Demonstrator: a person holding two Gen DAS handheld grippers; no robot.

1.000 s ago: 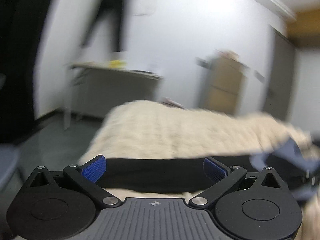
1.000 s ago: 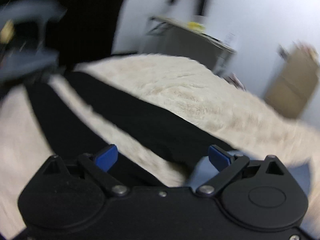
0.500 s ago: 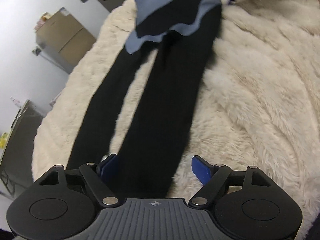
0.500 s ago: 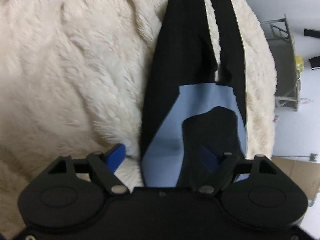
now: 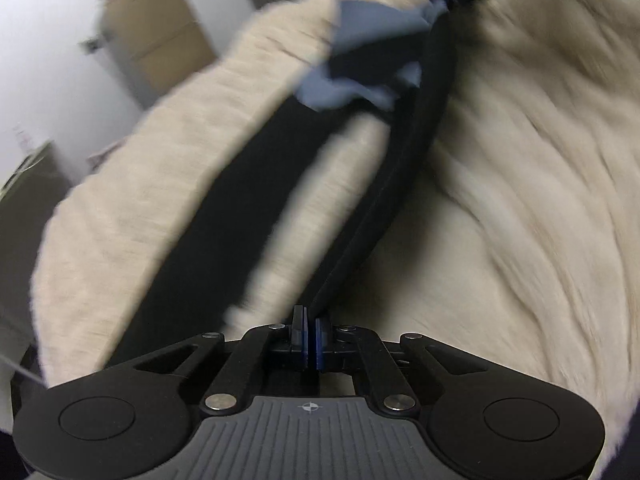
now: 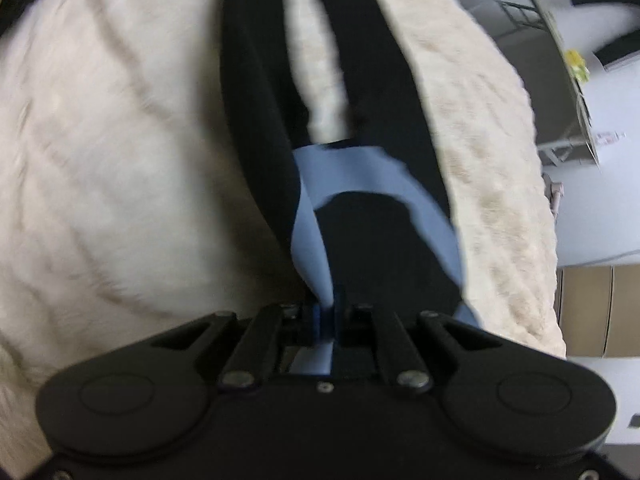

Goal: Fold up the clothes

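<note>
On fur blanket (image 5: pixel 520 184), leggings (image 5: pixel 224 216) lengthwise, tool-to-tool

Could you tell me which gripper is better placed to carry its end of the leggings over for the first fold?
Probably the left gripper: its jaws pinch one light leg end of the leggings, easily carried towards the waist that the right gripper pins.

Left wrist camera sits just behind my left claw (image 5: pixel 310 334), looking forward and down along the leggings (image 5: pixel 224 216) from the ankle end, close over the cream fur blanket (image 5: pixel 520 184). Right wrist camera sits just behind my right claw (image 6: pixel 326 316), looking steeply down from the waist end, close. The two views face each other along the garment. Both share the black legs, the blue waist panel (image 6: pixel 344 176) and the blanket; both frames are motion-blurred.
</note>
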